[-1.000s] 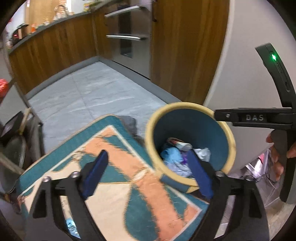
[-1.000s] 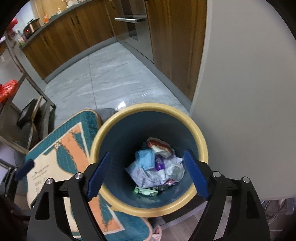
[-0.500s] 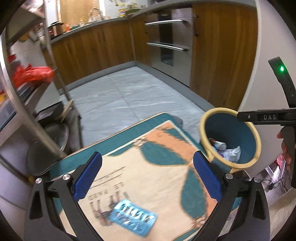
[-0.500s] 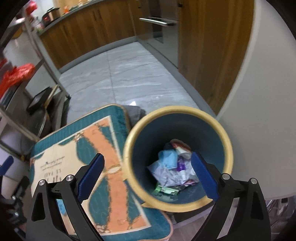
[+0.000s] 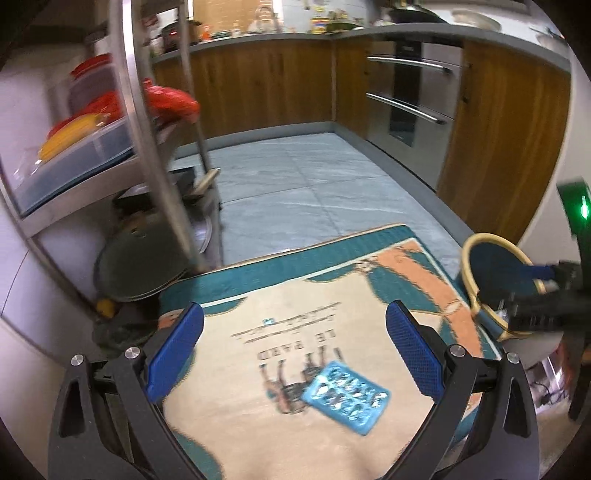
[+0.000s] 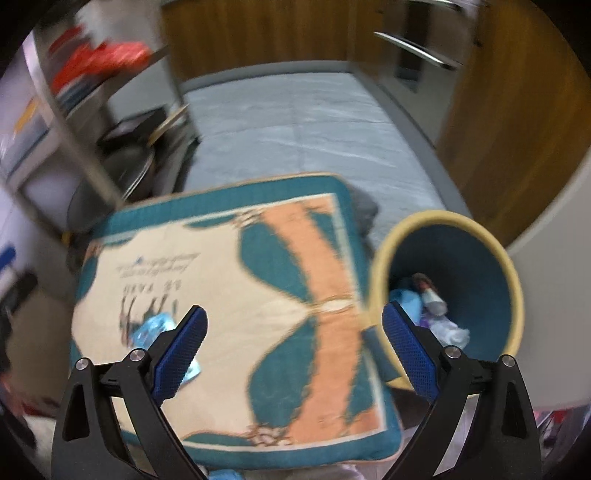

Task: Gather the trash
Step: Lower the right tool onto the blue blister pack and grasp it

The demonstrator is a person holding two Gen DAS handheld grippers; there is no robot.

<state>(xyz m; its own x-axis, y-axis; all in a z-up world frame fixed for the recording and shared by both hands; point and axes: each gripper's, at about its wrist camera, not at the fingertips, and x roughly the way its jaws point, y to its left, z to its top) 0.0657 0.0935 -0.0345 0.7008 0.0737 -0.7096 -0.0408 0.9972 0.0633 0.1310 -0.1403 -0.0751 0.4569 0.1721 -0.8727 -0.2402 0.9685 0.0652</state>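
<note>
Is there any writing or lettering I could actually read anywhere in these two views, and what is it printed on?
"LE PARD": large dark letters on the rug, seen upside down in the left wrist view; the right wrist view blurs them.
Thin script line above those letters on the rug: too small to read.
Print on the blue wrapper lying on the rug: blurred, unreadable.
Trash inside the bin: no legible labels.
Items on the counter: too far to read.

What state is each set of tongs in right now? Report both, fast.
Left tongs: open, empty, jaws just opened wider.
Right tongs: open, empty, jaws just opened wider.
</note>
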